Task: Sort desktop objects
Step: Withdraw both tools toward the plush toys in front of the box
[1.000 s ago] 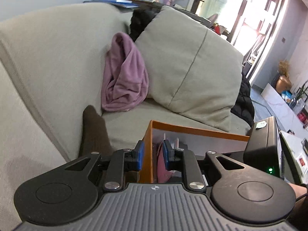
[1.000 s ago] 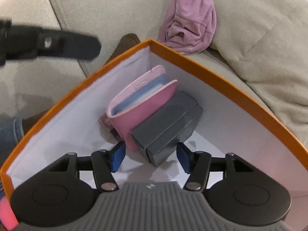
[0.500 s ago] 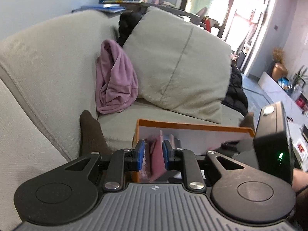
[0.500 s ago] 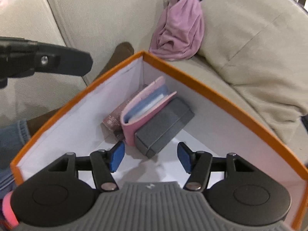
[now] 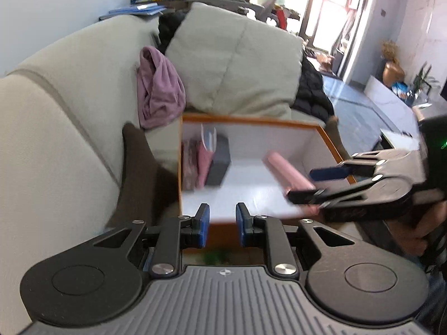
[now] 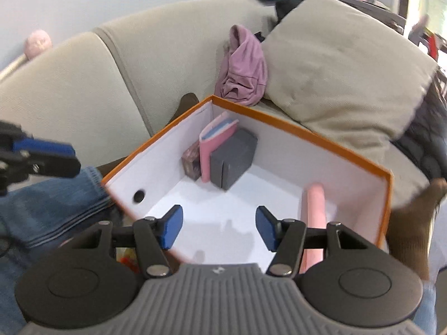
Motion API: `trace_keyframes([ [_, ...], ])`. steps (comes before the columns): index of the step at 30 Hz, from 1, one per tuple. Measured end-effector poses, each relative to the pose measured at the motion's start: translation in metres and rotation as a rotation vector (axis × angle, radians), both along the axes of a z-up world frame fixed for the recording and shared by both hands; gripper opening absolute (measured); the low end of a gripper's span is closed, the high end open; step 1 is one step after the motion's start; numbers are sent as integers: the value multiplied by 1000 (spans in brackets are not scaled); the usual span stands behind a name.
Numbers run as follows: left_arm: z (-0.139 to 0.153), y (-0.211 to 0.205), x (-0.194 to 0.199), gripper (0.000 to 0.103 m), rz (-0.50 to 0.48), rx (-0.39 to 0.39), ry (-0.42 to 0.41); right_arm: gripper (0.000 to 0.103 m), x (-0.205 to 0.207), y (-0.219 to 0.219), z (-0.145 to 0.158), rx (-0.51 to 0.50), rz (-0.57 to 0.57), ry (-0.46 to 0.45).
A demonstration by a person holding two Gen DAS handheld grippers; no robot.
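An orange box point(image 6: 296, 131) with a white interior is set on a beige sofa point(image 6: 173, 55), between a person's legs in blue jeans point(image 6: 53, 203) and brown socks point(image 5: 139, 164).

In the far corner of the box three items are stood upright, touching one another: a dark patterned case point(image 6: 191, 162) against the wall, a pink notebook point(image 6: 213, 145) beside it, and a grey box point(image 6: 233, 157) next to that. A pink cylinder point(image 6: 314, 206) is laid flat along the opposite side, well apart from them.

The left hand-held gripper point(image 5: 222, 224) is seen above the box's near edge, its jaws narrowly parted with nothing between them. The right hand-held gripper point(image 6: 219, 227) is held over the box's near part; its jaws are spread and empty, having just been closing slightly.

A purple garment point(image 6: 243, 69) is draped on the sofa beside a large cushion point(image 6: 340, 64).
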State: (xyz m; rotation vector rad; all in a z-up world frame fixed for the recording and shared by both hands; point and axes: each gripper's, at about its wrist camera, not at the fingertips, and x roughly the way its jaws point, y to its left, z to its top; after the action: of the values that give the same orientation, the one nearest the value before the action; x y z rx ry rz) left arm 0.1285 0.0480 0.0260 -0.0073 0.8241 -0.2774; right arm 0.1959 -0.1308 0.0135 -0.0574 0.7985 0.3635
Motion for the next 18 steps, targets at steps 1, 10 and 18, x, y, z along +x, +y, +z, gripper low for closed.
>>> trace_keyframes([
  [1, -2, -1, -8, 23, -12, -1, 9, 59, -16, -6, 2, 18, -13, -9],
  [10, -45, -25, -67, 34, -117, 29, 176, 59, -119, -31, -36, 93, -72, 105],
  [18, -74, -35, -93, 59, -122, 33, 246, 64, -159, -16, -75, 0, -90, 185],
])
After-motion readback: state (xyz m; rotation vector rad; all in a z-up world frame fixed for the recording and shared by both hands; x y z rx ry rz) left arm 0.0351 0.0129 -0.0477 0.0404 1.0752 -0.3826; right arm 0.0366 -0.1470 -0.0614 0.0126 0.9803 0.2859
